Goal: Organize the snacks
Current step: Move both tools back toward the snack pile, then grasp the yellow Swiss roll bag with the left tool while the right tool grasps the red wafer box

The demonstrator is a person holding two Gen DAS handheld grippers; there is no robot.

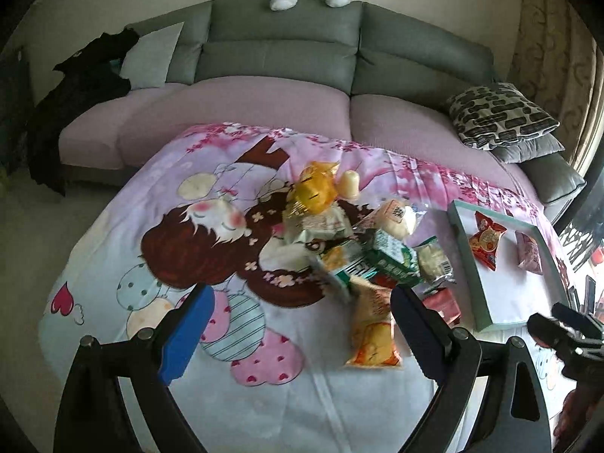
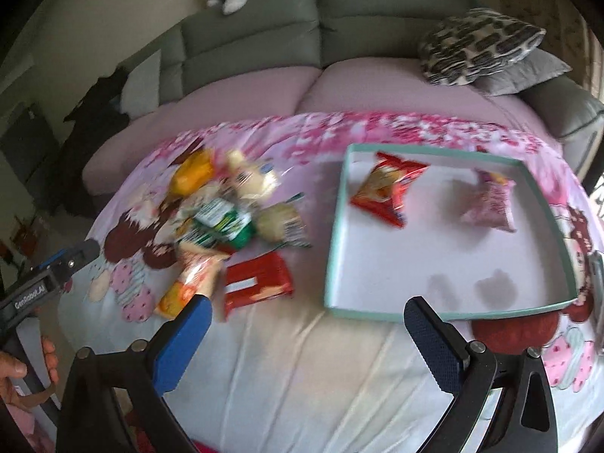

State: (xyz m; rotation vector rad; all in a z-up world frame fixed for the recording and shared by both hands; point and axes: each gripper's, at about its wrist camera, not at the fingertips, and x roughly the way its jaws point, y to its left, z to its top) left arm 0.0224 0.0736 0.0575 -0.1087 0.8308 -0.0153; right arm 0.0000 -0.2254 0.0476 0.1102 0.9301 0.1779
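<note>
Snacks [image 1: 351,249] in the left wrist view mostly lie heaped on the patterned cloth beside the tray [image 1: 462,245]; the left tool [image 1: 302,317] gapes wide, holding nothing. From the right wrist view, only a red packet [image 2: 387,192] and a pink packet [image 2: 490,207] sit in that tray, so most sorting looks undone, and the right tool [image 2: 307,328] is spread wide and empty.

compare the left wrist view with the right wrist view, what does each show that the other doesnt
Only the left wrist view: the left tongs from behind, open and empty.

Only the right wrist view: the right tongs from behind, also open and empty, the whole red flat packet, and a hand on the left handle.

Both: the snack pile, the teal-rimmed tray holding a red packet and a pink packet, and the sofa.
</note>
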